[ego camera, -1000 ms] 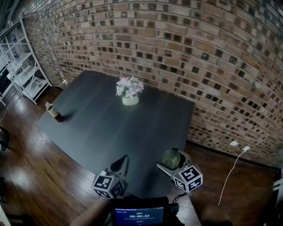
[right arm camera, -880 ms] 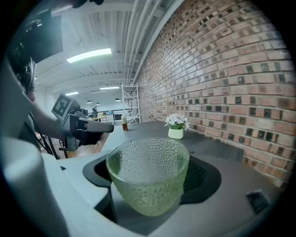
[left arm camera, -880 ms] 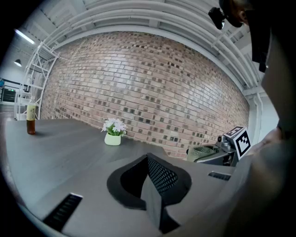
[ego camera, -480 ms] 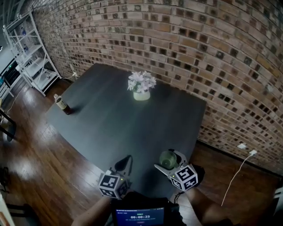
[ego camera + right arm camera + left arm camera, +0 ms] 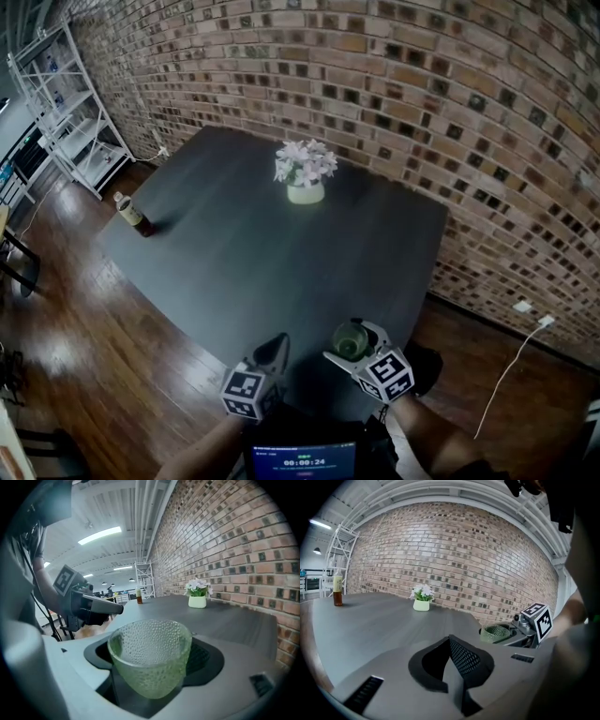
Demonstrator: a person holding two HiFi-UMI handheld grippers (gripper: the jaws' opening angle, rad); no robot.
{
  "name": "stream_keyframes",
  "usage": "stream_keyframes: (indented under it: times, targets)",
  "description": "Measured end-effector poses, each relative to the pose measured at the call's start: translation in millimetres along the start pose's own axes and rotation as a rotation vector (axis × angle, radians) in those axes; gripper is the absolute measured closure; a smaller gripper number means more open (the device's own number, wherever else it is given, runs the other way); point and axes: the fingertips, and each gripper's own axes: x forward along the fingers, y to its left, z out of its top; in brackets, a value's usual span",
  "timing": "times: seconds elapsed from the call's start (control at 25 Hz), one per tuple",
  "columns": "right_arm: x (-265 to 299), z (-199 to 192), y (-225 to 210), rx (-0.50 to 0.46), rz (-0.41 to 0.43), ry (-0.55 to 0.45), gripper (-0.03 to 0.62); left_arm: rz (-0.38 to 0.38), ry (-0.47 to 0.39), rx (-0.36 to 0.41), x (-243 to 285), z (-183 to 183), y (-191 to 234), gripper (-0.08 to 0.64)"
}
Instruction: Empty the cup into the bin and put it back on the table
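A green dimpled glass cup (image 5: 150, 656) stands upright between the jaws of my right gripper (image 5: 151, 667), which is shut on its sides. Nothing shows inside the cup. In the head view the cup (image 5: 352, 339) hangs over the near edge of the dark table (image 5: 281, 253), held by the right gripper (image 5: 351, 343). My left gripper (image 5: 276, 347) hovers just left of it, its jaws shut with nothing between them. The left gripper view shows those closed pads (image 5: 457, 654) and the cup (image 5: 495, 633) to the right.
A white pot of pale flowers (image 5: 306, 191) stands at the table's far side, and a brown bottle (image 5: 131, 214) at its left edge. A white shelf rack (image 5: 66, 94) stands far left. A brick wall runs behind. A white cable (image 5: 525, 342) lies on the floor at right.
The head view has swung a little, so the table now sits further right and higher. Both grippers hold the same pose by the near edge, the cup still in the right one.
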Motion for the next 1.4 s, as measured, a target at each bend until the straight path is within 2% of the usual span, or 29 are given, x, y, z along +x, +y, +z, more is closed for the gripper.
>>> stream_keyframes:
  times: [0.16, 0.44, 0.76, 1.08, 1.16, 1.4]
  targets:
    - [7, -12, 3, 0.005, 0.024, -0.017, 0.184, 0.013, 0.004, -0.023, 6, -12, 3, 0.561]
    - [5, -19, -10, 0.031, 0.0, -0.075, 0.184, 0.01, 0.009, -0.005, 10, -25, -1, 0.561]
    - [7, -21, -5, 0.031, 0.006, -0.125, 0.181, 0.013, 0.012, 0.008, 7, -28, -2, 0.561]
    - [9, -26, -2, -0.002, 0.02, -0.099, 0.173, 0.015, 0.0, 0.023, 8, -24, -3, 0.561]
    - [9, -27, -3, 0.006, 0.022, -0.096, 0.12, 0.013, -0.012, 0.024, 8, -19, -4, 0.561]
    - [-1, -17, -3, 0.023, 0.016, -0.109, 0.12, 0.026, -0.021, 0.015, 5, -16, 0, 0.561]
